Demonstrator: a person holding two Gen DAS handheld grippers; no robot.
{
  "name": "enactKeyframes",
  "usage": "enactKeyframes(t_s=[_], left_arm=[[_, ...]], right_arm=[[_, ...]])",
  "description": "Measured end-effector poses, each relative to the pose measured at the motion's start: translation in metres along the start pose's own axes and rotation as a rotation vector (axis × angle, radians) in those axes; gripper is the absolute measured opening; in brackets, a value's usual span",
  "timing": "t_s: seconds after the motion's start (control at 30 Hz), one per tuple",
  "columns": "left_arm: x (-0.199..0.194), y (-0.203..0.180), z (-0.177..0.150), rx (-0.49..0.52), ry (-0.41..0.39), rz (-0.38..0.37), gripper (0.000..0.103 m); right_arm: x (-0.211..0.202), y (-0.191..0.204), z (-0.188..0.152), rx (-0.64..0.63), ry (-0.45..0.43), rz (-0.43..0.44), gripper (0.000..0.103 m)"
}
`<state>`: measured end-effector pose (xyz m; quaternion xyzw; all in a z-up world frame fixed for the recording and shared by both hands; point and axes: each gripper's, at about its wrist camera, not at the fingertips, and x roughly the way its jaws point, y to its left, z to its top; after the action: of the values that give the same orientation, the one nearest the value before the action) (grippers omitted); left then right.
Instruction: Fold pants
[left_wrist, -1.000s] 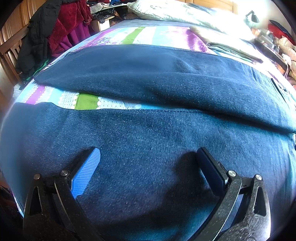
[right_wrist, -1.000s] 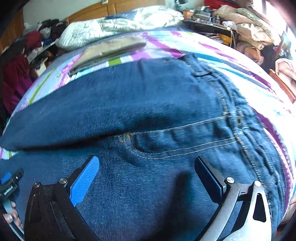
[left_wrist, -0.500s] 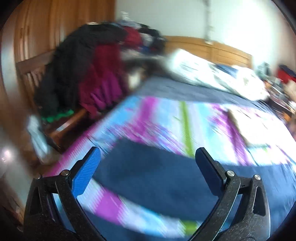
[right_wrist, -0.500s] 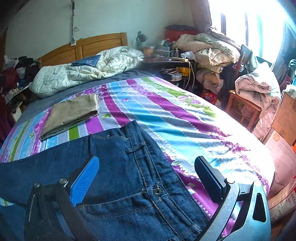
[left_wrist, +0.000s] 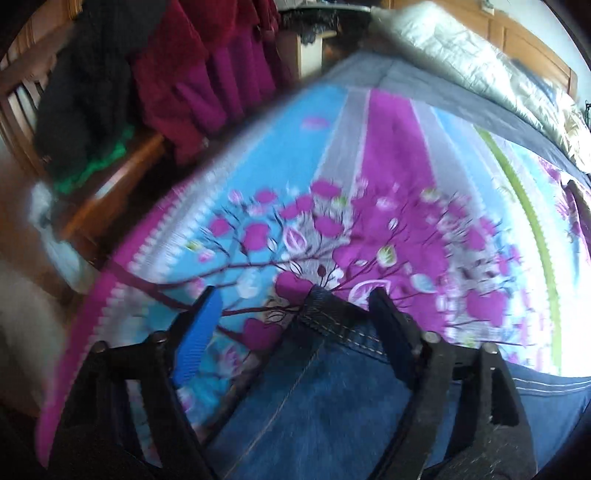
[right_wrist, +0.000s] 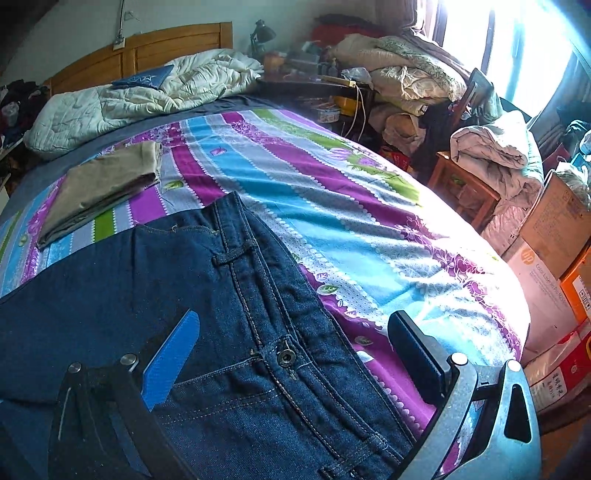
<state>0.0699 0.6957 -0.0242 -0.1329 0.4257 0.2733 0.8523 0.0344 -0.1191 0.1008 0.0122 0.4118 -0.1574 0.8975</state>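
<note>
Pants (right_wrist: 177, 295) of dark blue denim lie spread on the bed (right_wrist: 362, 229), over a striped, flowered bedspread. In the right wrist view the waistband runs from 6 o'clock up toward 12 o'clock, with the metal button (right_wrist: 285, 356) near the lower centre. In the left wrist view a stitched hem corner (left_wrist: 325, 314) of one leg points toward 12 o'clock, flat on the bedspread.

Left gripper (left_wrist: 295, 317): jaws wide, holding nothing. The hem corner sits between the two fingers, against the dark one on the right; whether they touch cannot be told, as this view is blurred.

Right gripper (right_wrist: 295, 332): jaws wide, holding nothing, above the waistband with the button between the fingers. The dark finger sits beyond the waist edge, over bare bedspread.

Other items: folded tan cloth (right_wrist: 99, 184) at 10 o'clock of the right view, well apart from the pants; a rumpled white quilt (right_wrist: 147, 99) at the headboard.

Assessment: no fold appears begun; both ends seem to be lined up for a grasp.

Risks:
- Bedspread may be pinched along with the denim, since the cloth lies flat on it at both ends; the cover would then lift with the fold.
- Left jaws may catch only the tip of the hem, and heavy denim could slip free.
- Uneven lifting of the two ends would likely skew the fold.
- Waistband bulk at the button may resist a clean closure.
</note>
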Motion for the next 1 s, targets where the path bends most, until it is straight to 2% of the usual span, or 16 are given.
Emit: enactKeyframes(t_s=[0.07,0.1,0.13,0.17,0.23,0.37,0.47,0.67,0.73,0.8,0.87,0.9,0.93,1.0], left_arm=[[-0.003,0.005,-0.003,-0.027,-0.027,-0.045,0.068],[-0.007,0.007,-0.005,-0.031,-0.039,-0.095,0.046],[-0.009,0.009,-0.007,-0.033,-0.046,-0.139,0.031],[-0.013,0.009,-0.009,-0.030,-0.054,-0.168,0.031],[-0.017,0.009,-0.012,-0.026,-0.053,-0.175,0.028],[-0.012,-0.002,-0.011,0.014,-0.059,-0.134,0.024],[-0.002,-0.003,-0.007,0.020,-0.047,-0.126,0.024],[0.005,-0.005,-0.004,0.030,-0.035,-0.107,0.024],[0.005,-0.004,-0.004,0.027,-0.033,-0.110,0.024],[0.005,-0.004,-0.004,0.024,-0.032,-0.111,0.025],[0.005,-0.004,-0.004,0.027,-0.031,-0.106,0.025],[0.006,-0.004,-0.004,0.030,-0.031,-0.103,0.025],[0.006,-0.005,-0.004,0.032,-0.031,-0.098,0.025],[0.005,-0.008,-0.003,0.046,-0.028,-0.076,0.025]], right_arm=[[0.007,0.007,0.001,-0.017,0.008,0.003,0.099],[0.011,0.011,0.003,-0.031,0.007,0.003,0.099],[0.015,0.015,0.004,-0.043,0.001,0.005,0.098],[0.017,0.018,0.007,-0.054,-0.004,0.007,0.098],[0.026,0.023,0.015,-0.080,-0.017,0.004,0.097],[0.046,0.023,0.047,-0.091,-0.072,0.010,0.097],[0.075,0.026,0.079,-0.092,-0.058,0.095,0.098],[0.153,0.057,0.129,-0.095,0.002,0.189,0.100],[0.182,0.067,0.138,-0.075,0.062,0.202,0.090],[0.212,0.073,0.140,-0.050,0.144,0.215,0.089],[0.237,0.077,0.134,-0.039,0.242,0.208,0.066],[0.238,0.077,0.133,-0.041,0.225,0.233,0.058],[0.235,0.080,0.134,-0.057,0.209,0.257,0.043],[0.227,0.084,0.133,-0.081,0.196,0.255,0.036]])
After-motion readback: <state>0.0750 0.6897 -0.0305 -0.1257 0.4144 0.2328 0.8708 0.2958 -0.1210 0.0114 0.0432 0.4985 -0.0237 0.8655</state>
